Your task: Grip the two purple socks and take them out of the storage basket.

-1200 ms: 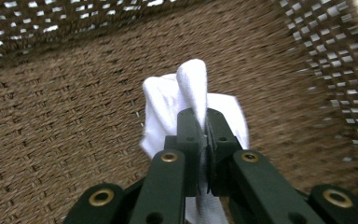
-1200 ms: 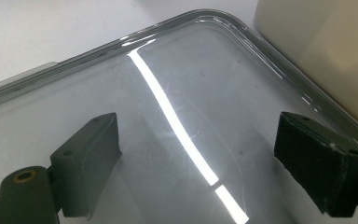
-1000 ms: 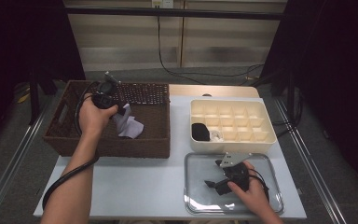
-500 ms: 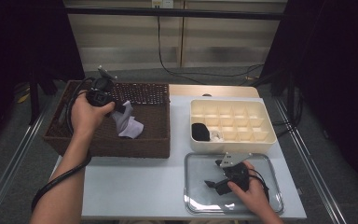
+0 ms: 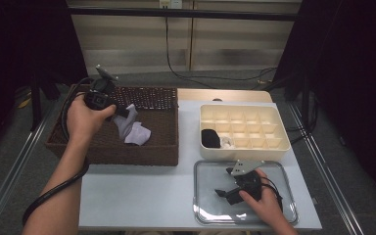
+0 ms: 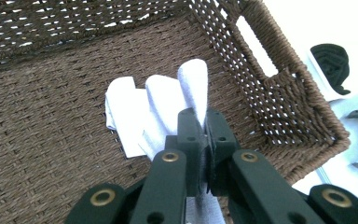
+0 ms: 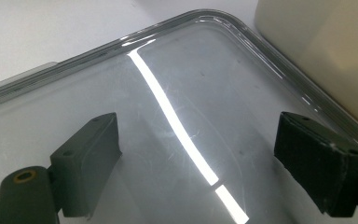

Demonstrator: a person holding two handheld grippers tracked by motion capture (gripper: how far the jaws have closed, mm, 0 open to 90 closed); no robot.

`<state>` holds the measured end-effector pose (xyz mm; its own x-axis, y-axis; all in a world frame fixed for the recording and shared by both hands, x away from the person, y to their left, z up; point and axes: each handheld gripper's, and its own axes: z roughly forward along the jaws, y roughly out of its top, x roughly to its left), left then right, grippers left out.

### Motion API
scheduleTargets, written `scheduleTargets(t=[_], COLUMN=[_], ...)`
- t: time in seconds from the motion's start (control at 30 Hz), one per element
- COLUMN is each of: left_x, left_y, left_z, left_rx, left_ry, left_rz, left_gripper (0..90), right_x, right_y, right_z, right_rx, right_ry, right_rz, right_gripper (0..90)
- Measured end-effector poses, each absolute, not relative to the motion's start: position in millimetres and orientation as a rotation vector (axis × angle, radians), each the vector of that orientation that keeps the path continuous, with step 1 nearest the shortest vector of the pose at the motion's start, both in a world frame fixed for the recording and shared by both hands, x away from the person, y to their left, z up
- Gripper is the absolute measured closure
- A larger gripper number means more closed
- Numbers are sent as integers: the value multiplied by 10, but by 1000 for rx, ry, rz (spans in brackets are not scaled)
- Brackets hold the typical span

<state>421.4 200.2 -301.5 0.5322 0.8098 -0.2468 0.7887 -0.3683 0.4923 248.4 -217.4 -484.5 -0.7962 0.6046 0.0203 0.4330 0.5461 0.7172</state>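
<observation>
The left gripper [image 5: 99,99] was a black block topped by a small grey three-cornered plate, and a thick black cable ran from it in a loop along the person's bare, sleeveless forearm. Up close, its two black fingers [image 6: 189,140] were flat rectangular pads, each with small screw holes, carried on dark green-black link arms joined by brass-coloured rivets. The right gripper [image 5: 237,187] was of the same black build with its own grey triangular plate and a coiled black cable, and its fingers [image 7: 89,148] were squared blocks with slightly scuffed edges
</observation>
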Motion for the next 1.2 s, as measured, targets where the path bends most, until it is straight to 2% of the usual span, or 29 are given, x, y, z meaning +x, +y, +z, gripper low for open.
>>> scheduleTargets(t=[1.2], left_x=[3914], left_y=[1904], left_z=[-2782], left_rx=[2243], left_ry=[1173], left_rz=[-2], left_gripper=[870], right_x=[2484], right_y=[-2174], right_z=[-4845], right_rx=[872], right_ry=[2554], right_rz=[1090], right_gripper=[135])
